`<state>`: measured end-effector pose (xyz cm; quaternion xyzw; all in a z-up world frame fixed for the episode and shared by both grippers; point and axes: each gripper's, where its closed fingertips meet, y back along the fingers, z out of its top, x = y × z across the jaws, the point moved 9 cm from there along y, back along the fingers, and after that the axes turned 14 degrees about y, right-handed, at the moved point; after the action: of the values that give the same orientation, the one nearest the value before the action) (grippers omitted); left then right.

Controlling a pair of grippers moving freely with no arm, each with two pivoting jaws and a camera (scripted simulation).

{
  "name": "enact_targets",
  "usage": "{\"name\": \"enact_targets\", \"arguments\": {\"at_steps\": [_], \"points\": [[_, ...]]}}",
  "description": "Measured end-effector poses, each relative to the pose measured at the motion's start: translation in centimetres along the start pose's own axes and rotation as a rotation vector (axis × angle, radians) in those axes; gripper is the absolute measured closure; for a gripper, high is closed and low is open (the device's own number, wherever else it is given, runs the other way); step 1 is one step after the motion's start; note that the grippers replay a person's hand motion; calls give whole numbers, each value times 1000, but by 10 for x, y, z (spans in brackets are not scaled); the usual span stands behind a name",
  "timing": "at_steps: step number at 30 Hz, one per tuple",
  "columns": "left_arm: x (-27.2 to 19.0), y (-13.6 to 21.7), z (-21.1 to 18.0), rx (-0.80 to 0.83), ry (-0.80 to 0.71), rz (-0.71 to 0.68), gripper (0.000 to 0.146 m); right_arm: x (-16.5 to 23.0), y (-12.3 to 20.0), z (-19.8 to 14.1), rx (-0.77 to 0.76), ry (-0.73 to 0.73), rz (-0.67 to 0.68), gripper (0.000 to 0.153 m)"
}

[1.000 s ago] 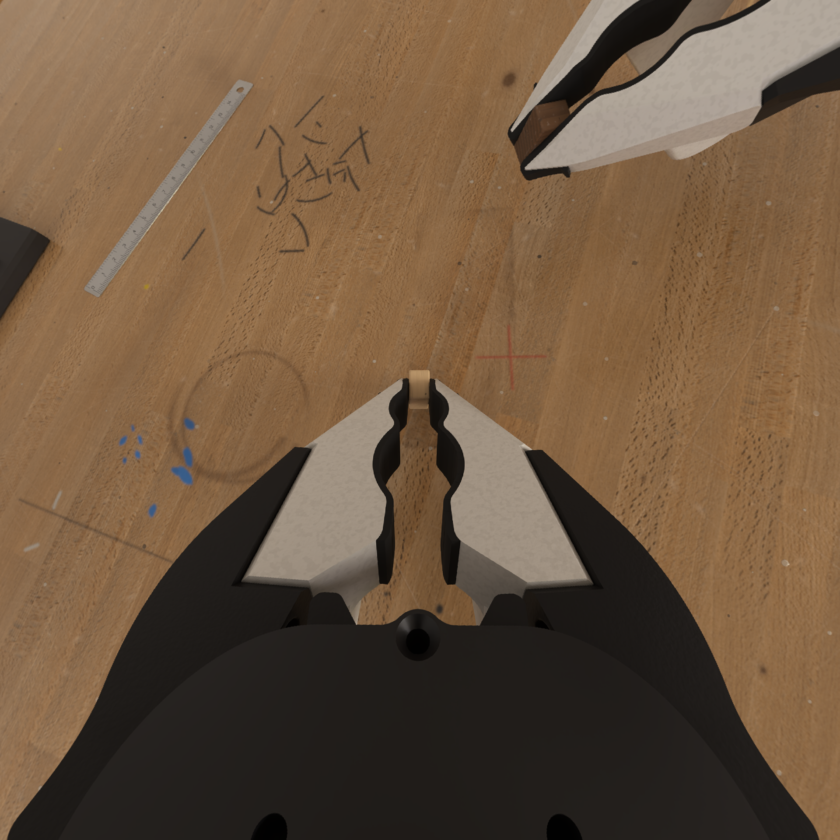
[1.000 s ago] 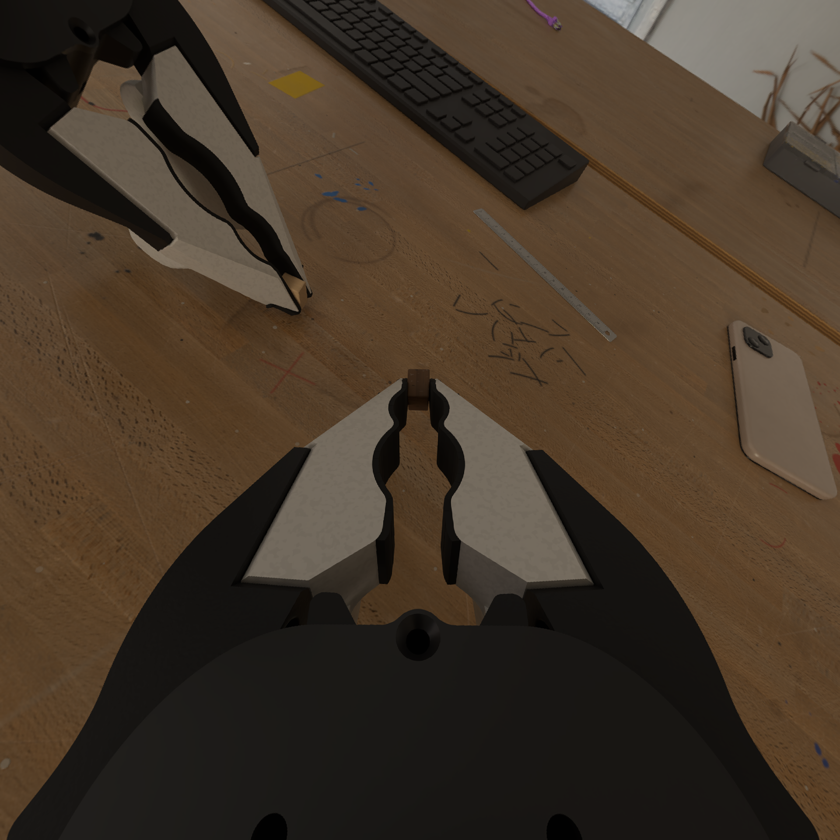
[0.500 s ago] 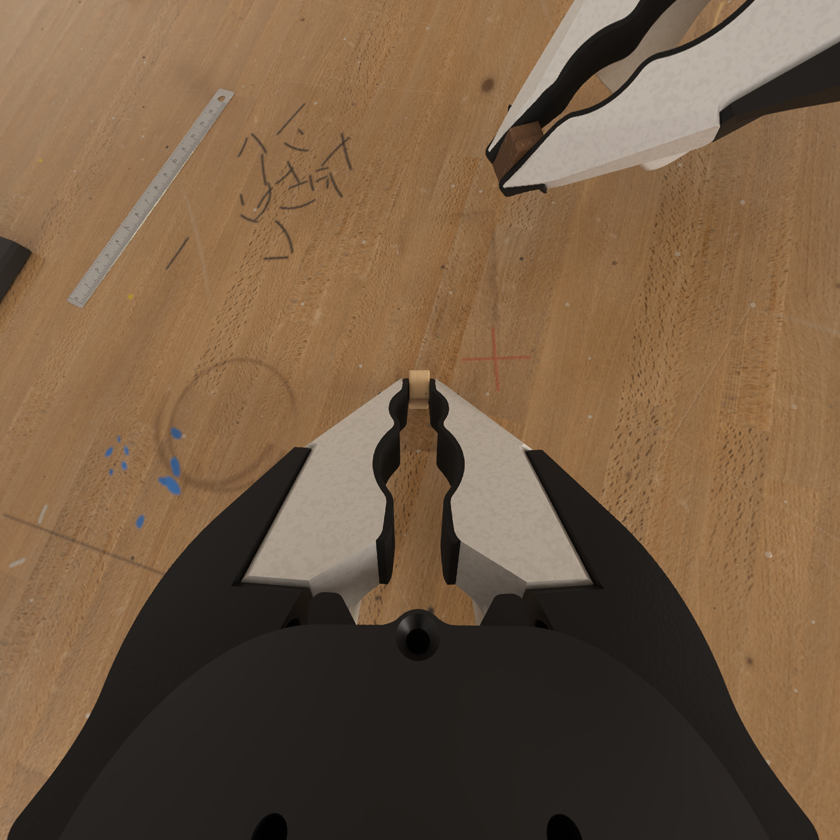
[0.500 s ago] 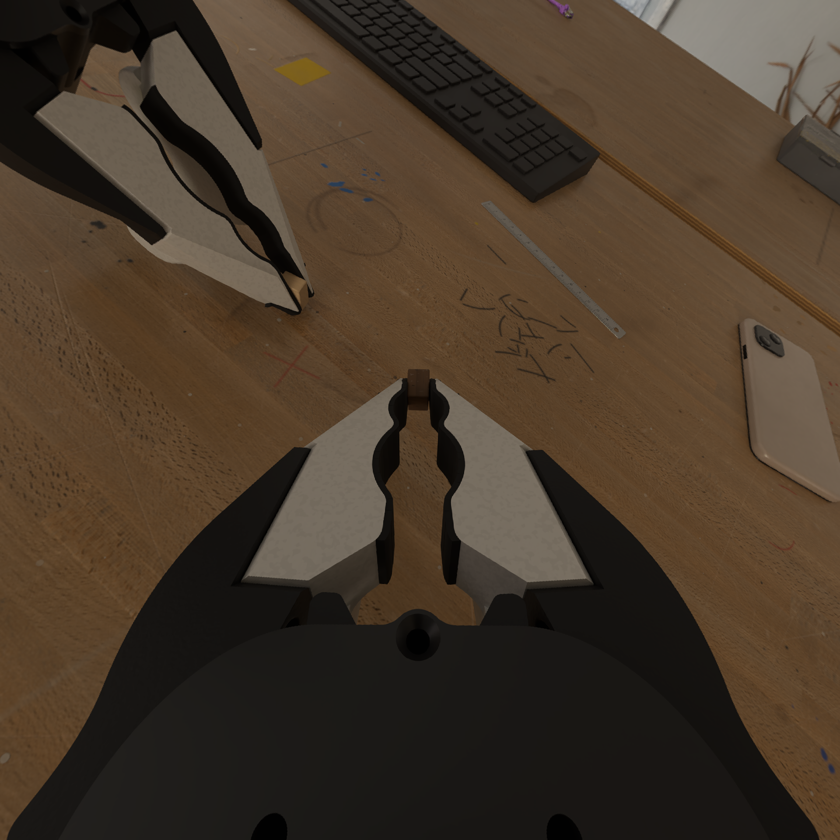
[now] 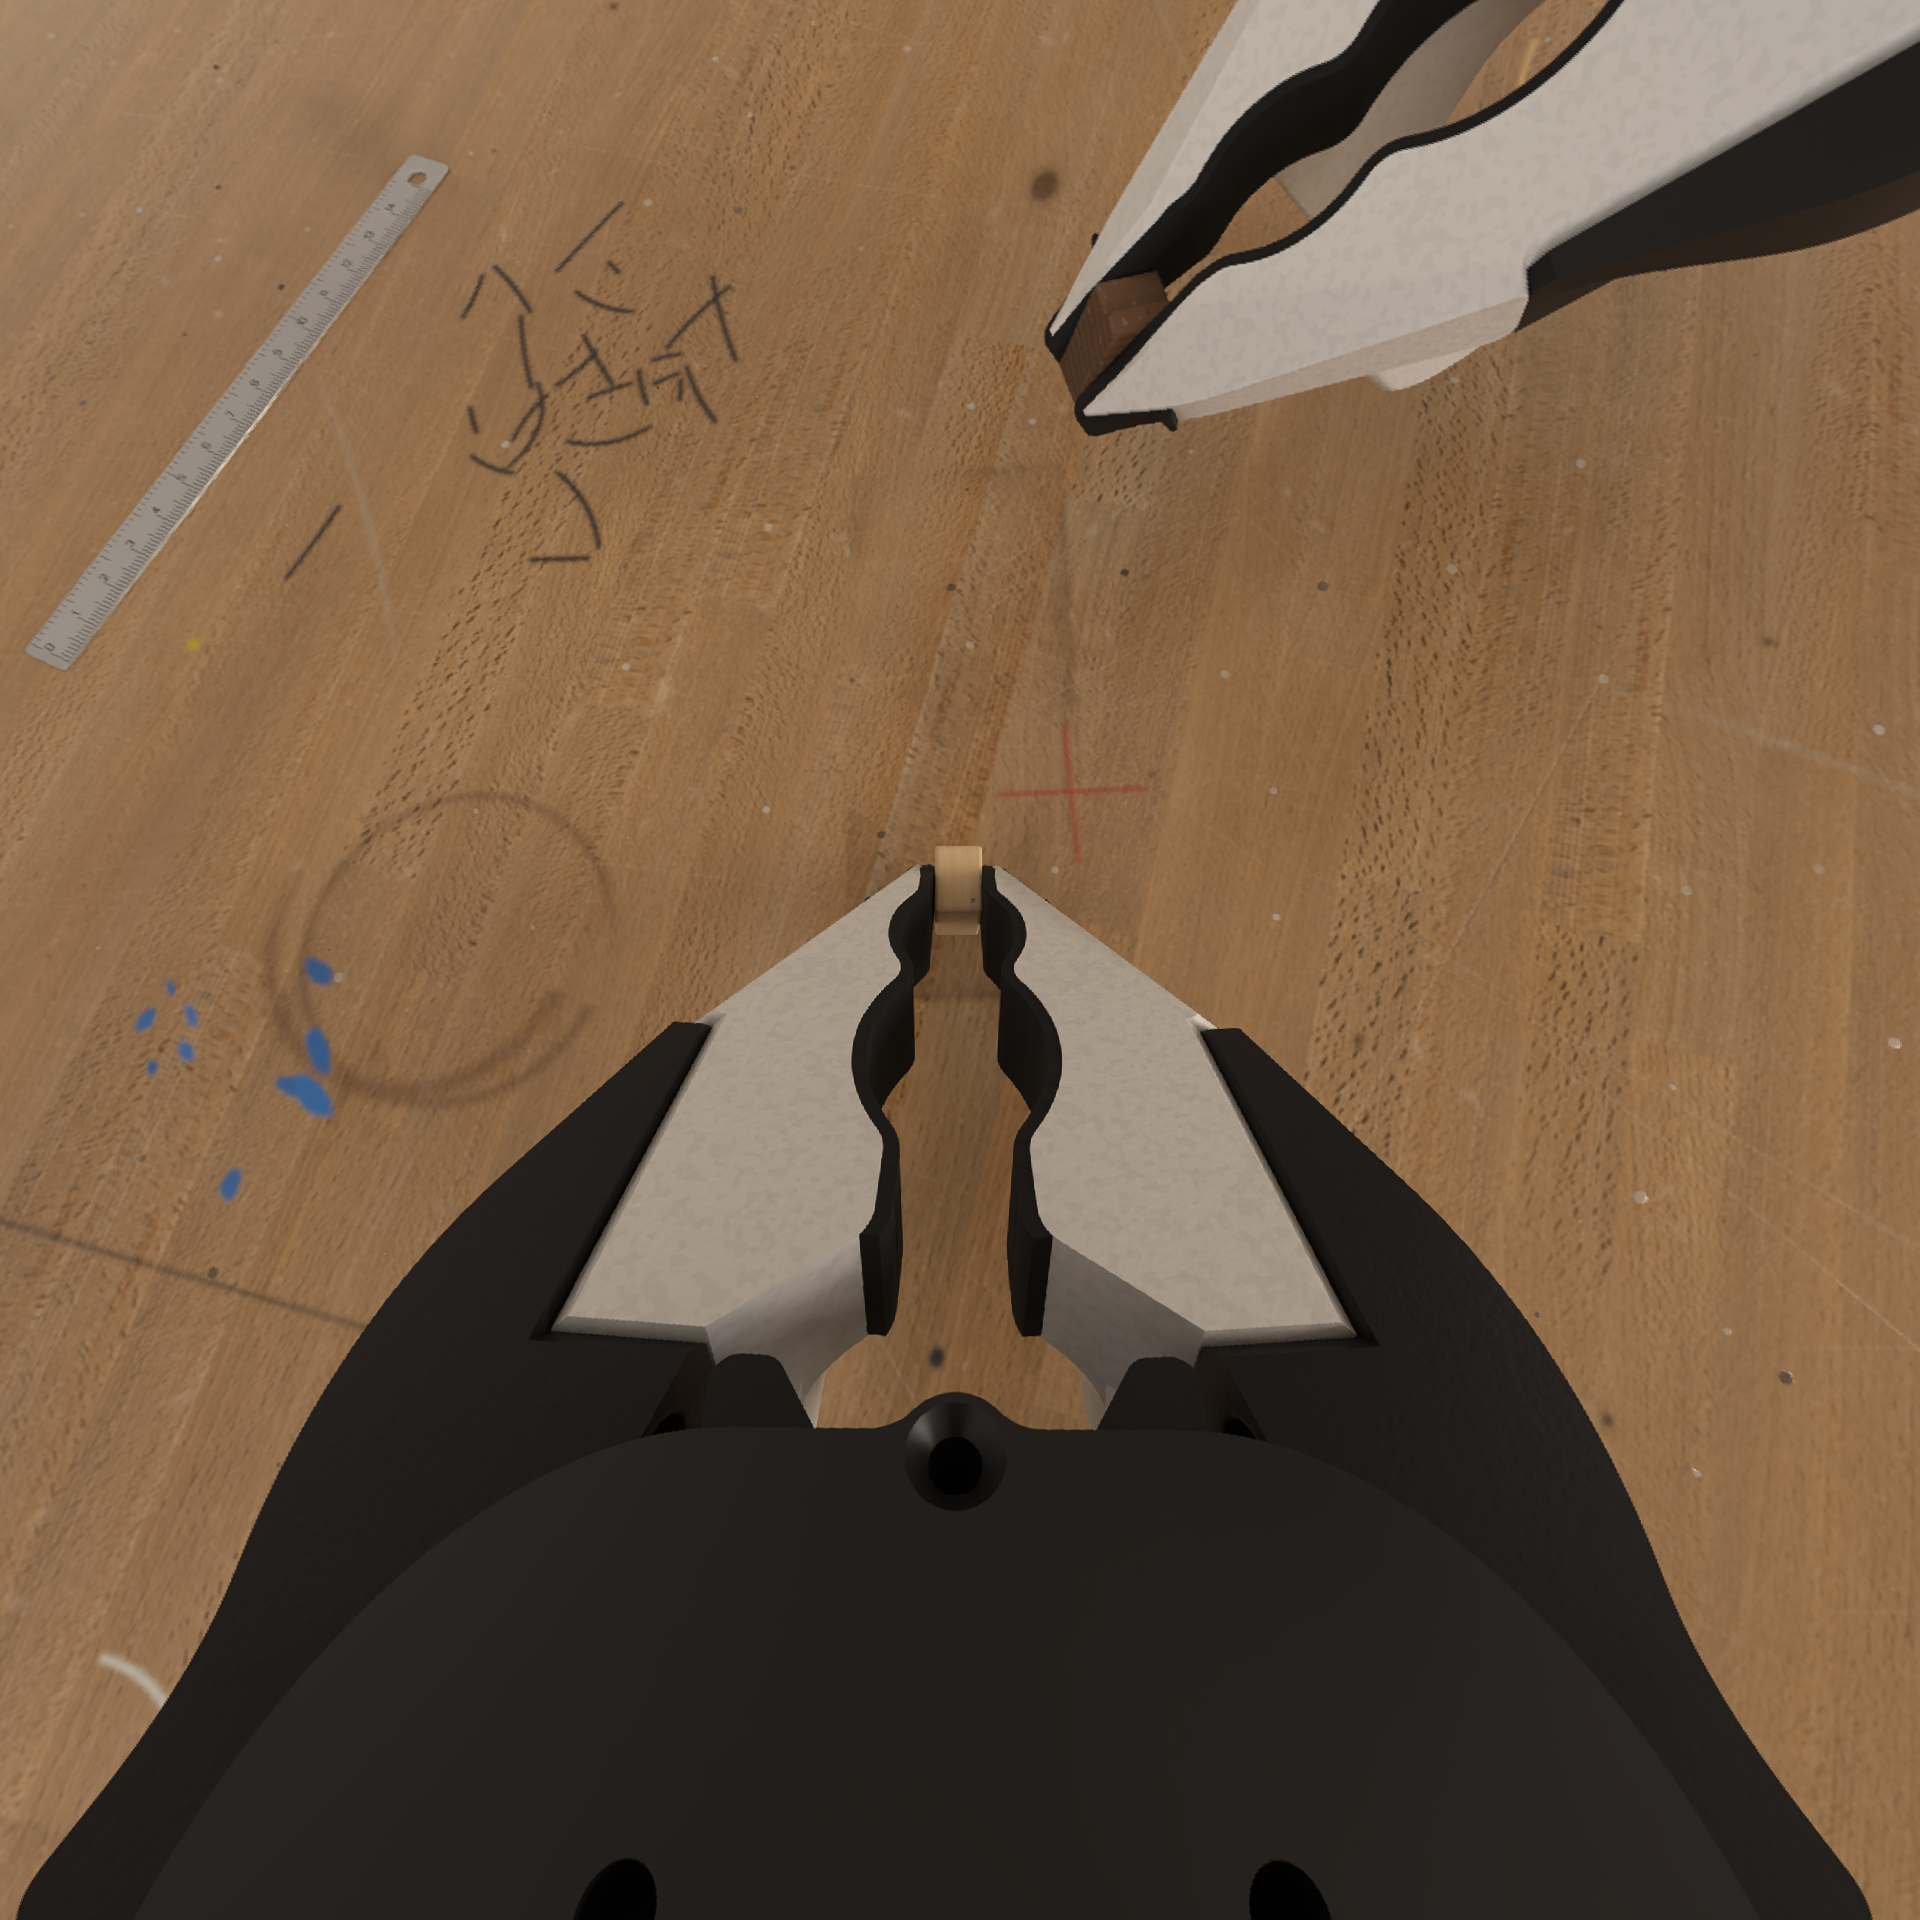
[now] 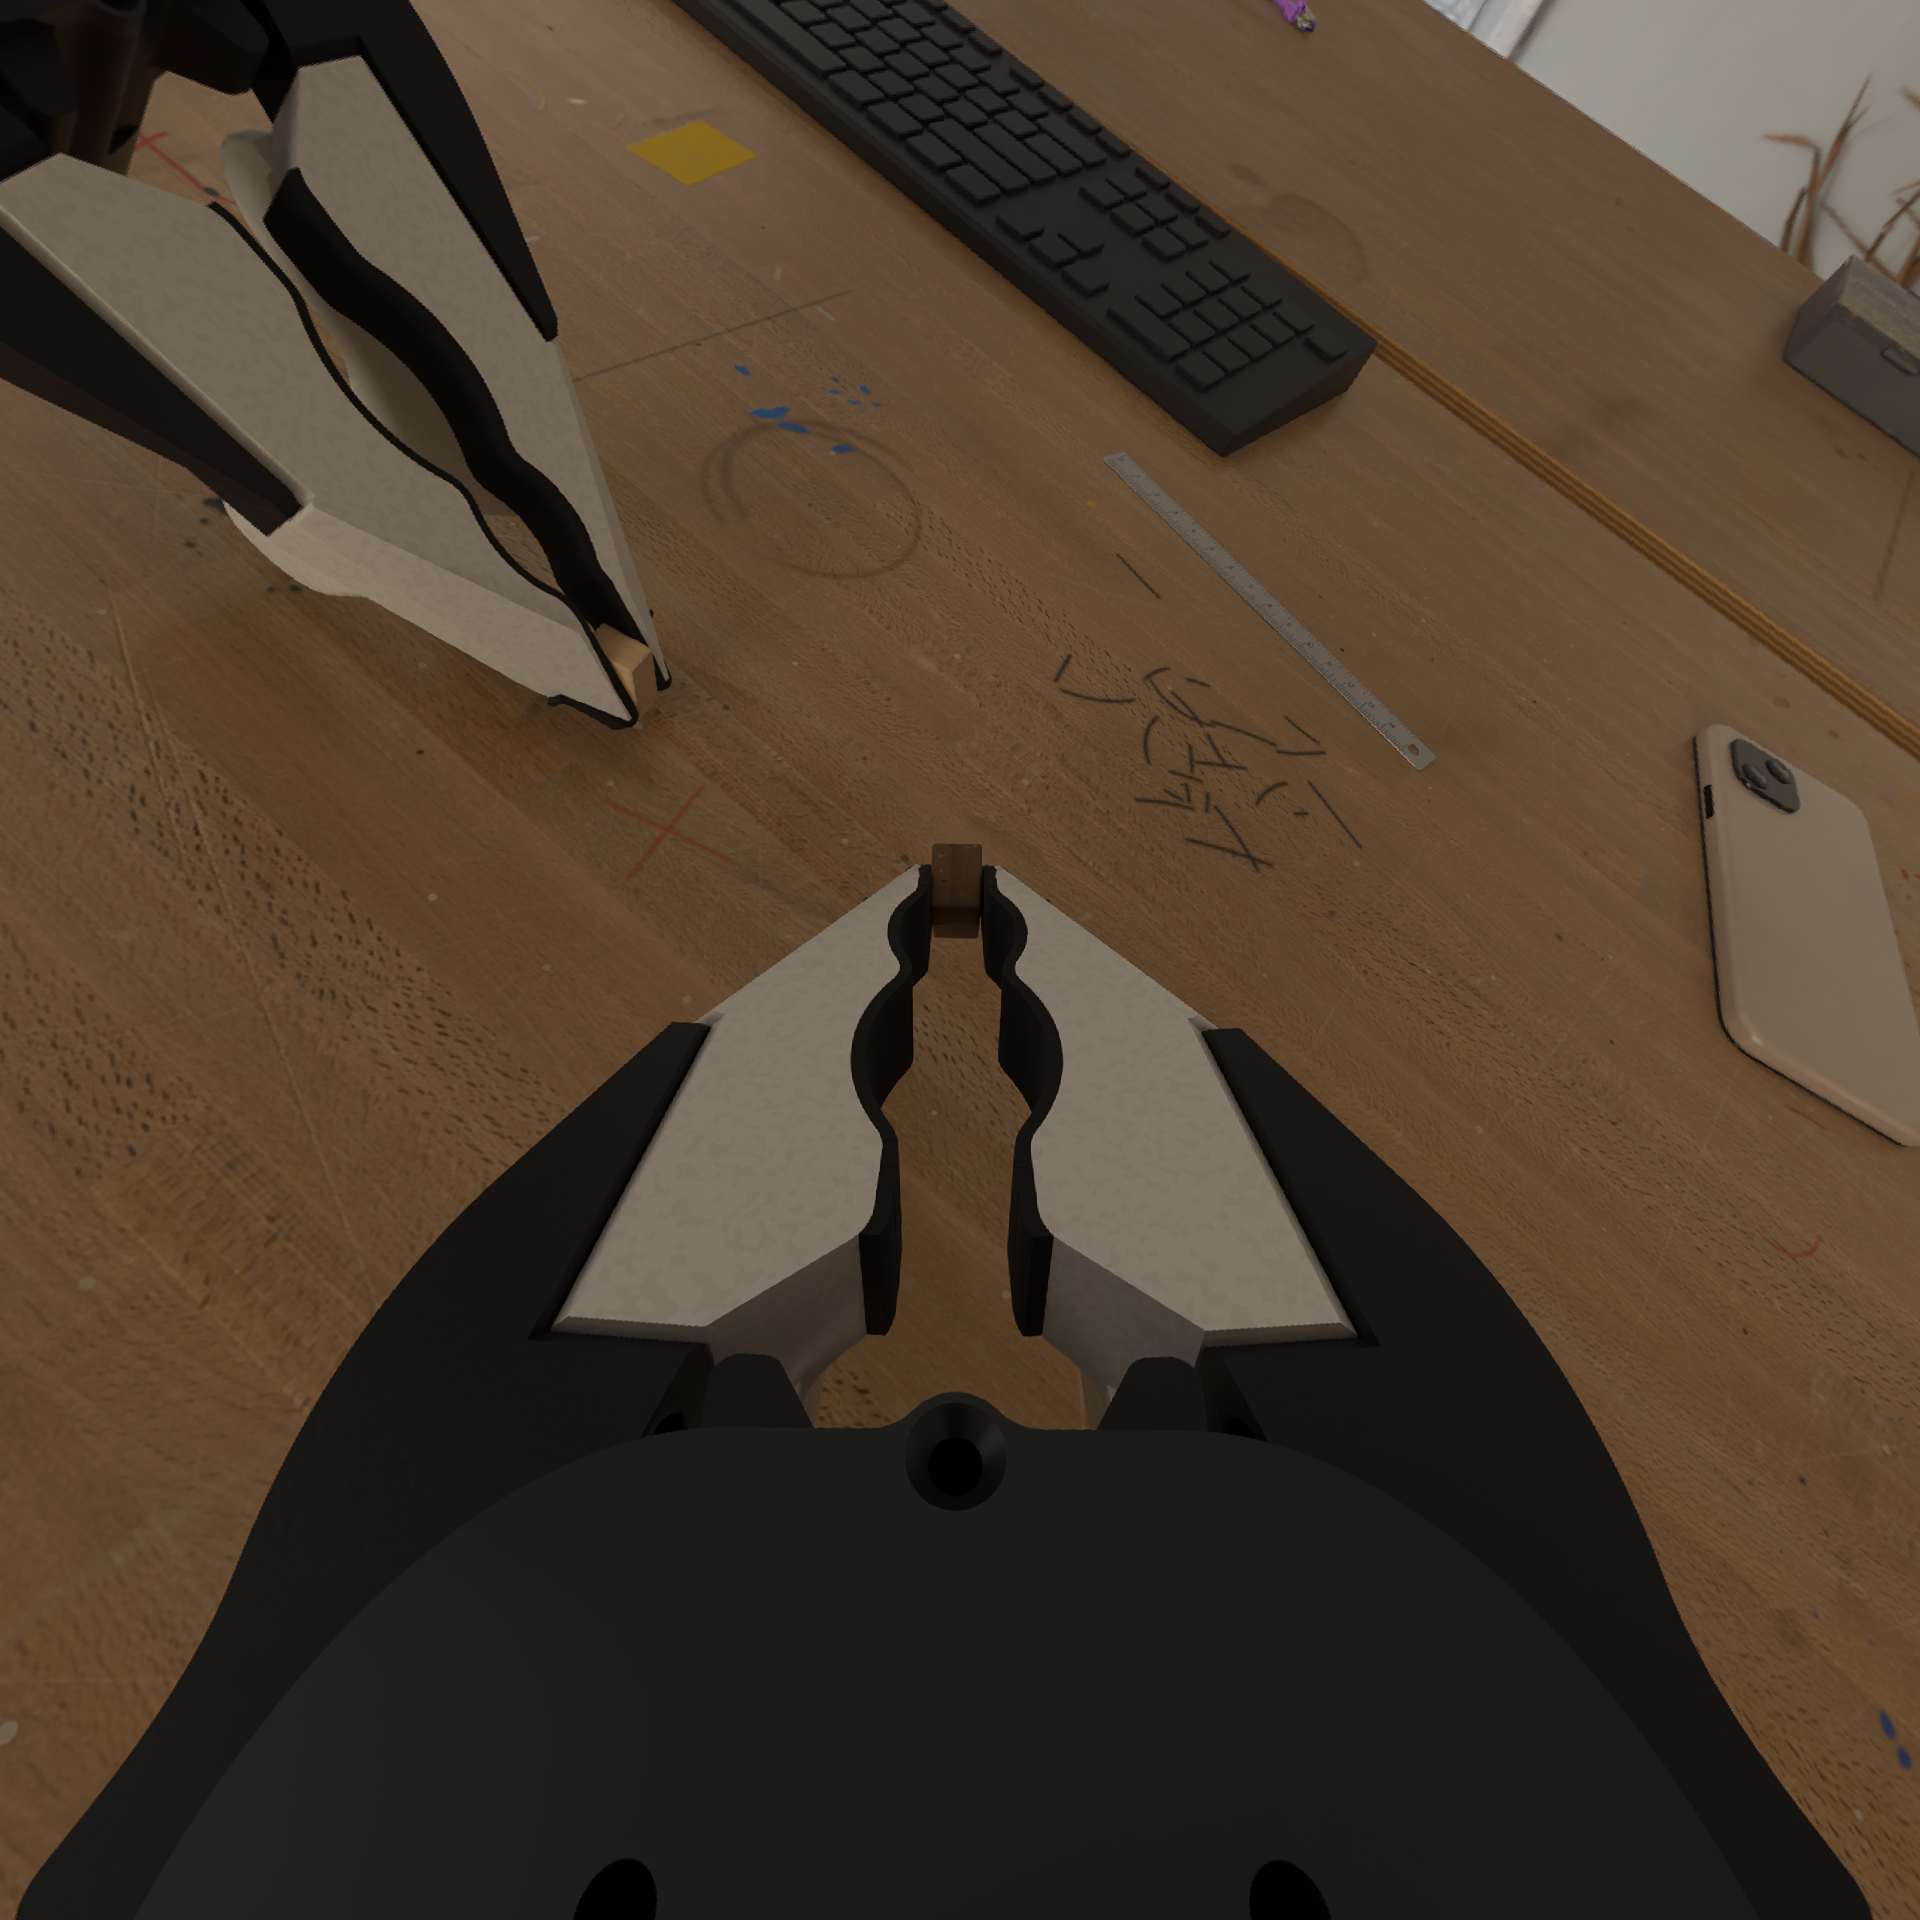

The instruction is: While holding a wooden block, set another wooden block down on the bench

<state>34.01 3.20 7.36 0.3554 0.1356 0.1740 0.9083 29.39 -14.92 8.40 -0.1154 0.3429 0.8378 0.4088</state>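
Observation:
My left gripper [image 5: 957, 883] is shut on a pale wooden block [image 5: 957, 878] at its fingertips, low over the wooden bench [image 5: 1455, 935], just left of a red cross mark [image 5: 1072, 792]. In the right wrist view the left gripper [image 6: 629, 675] and its pale block [image 6: 630, 657] sit at or just above the bench surface. My right gripper [image 6: 957, 883] is shut on a dark brown wooden block [image 6: 957, 883] and holds it above the bench. It also shows in the left wrist view [image 5: 1107, 358] with the dark block [image 5: 1117, 317], at the upper right.
A steel ruler [image 6: 1268, 608], pencil scribbles [image 6: 1216, 769], a ring stain [image 6: 821, 499] and blue paint spots lie on the bench. A black keyboard [image 6: 1039, 177], a yellow square [image 6: 691, 151], a beige phone [image 6: 1808, 925] and a grey box [image 6: 1860, 343] lie farther off.
The left gripper has drifted left over the bench, keeping its pale block. The right gripper with the dark block has shifted slightly; both stay shut.

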Motion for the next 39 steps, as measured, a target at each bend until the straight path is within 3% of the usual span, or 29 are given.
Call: {"name": "enact_targets", "arguments": {"at_steps": [4,7,10,25,34,39], "points": [[-2,0,-1,5,-7,-4,138,1,0,0,3,4,3,144],[-3,0,-2,7,-12,-3,118,1,-1,0,5,8,4,144],[-3,0,-2,6,-12,-4,116,1,-1,0,7,10,5,144],[-3,-1,-2,5,-26,7,117,2,-2,0,11,20,10,144],[-8,1,1,-32,-54,13,135,5,-3,1,17,39,27,144],[-11,-7,14,-32,-78,15,136,6,-6,1,31,46,35,144]]}}
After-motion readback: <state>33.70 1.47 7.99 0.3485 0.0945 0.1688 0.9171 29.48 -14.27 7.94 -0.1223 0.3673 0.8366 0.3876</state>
